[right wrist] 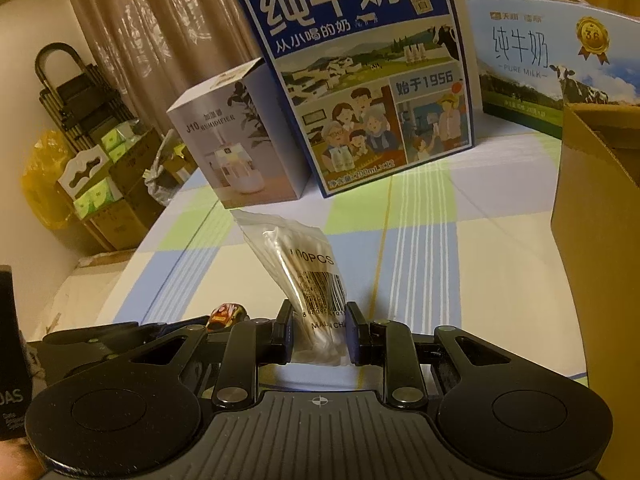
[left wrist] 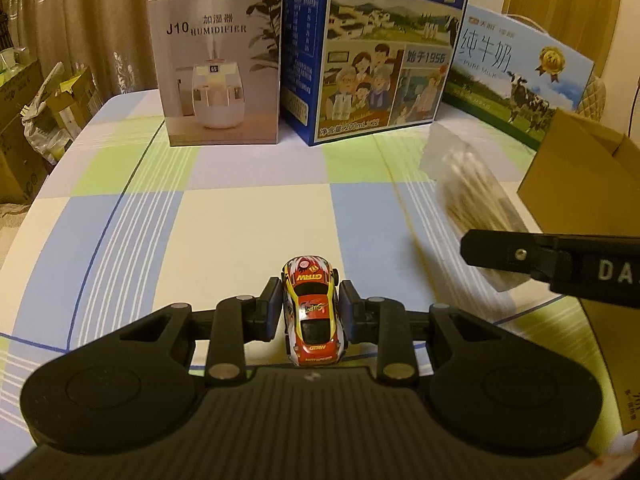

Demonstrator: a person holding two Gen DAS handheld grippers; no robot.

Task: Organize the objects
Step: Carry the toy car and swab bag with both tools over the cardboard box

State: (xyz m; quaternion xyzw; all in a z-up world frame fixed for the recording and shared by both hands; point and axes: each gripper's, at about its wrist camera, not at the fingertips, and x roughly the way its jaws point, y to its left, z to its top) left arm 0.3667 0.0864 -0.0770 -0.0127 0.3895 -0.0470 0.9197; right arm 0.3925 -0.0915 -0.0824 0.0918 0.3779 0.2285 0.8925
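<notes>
My left tongs (left wrist: 311, 312) were clamped on the toy car (left wrist: 313, 312), its nose pointing to twelve o'clock, just over the checked surface (left wrist: 248, 220). My right tongs (right wrist: 319, 334) were clamped on the bag of cotton swabs (right wrist: 308, 280), which stood tilted up out of the jaws; from the left wrist it showed blurred at three o'clock. The brown carton (right wrist: 596, 216) stood open at three o'clock of the right tongs. At twelve o'clock stood the humidifier box (left wrist: 218, 72), the blue milk box (left wrist: 376, 52) and the pale milk box (left wrist: 520, 76).
</notes>
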